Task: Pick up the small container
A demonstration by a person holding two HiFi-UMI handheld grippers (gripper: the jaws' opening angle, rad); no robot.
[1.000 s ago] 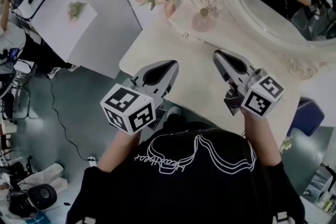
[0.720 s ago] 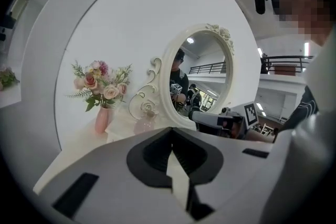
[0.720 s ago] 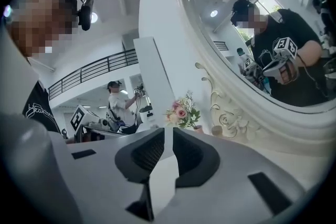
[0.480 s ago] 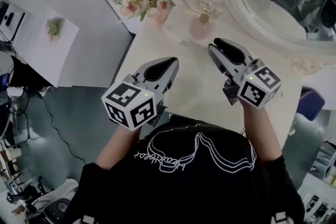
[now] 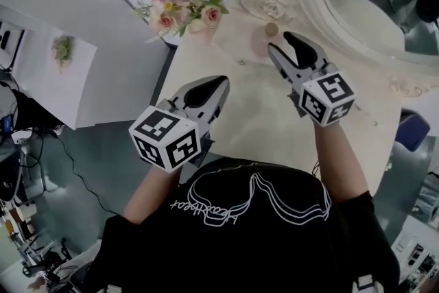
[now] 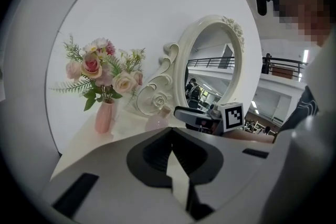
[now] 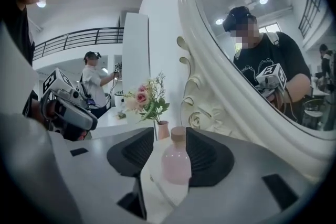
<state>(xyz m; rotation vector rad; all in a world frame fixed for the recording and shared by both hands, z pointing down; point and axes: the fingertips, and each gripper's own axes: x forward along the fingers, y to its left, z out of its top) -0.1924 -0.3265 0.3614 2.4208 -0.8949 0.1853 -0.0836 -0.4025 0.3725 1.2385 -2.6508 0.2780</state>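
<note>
A small pink bottle (image 5: 271,30) with a cork stopper stands at the back of the white dressing table (image 5: 260,116), by the mirror's base. In the right gripper view the bottle (image 7: 176,164) stands upright between the jaws of my right gripper (image 7: 170,131), which are opening; a gap shows on its left side and the pads do not press it. From the head view my right gripper (image 5: 285,46) reaches up to the bottle. Over the table's near left part, my left gripper (image 5: 218,84) stays shut and empty, its tips (image 6: 170,131) meeting.
A pink vase of roses (image 5: 180,7) stands at the table's back left corner, left of the bottle. The ornate white oval mirror (image 5: 357,24) runs along the back right. The table's left edge (image 5: 164,72) drops to the grey floor.
My right gripper has moved forward to the pink bottle and its jaws have spread apart around it. The left gripper has stayed about where it was.
</note>
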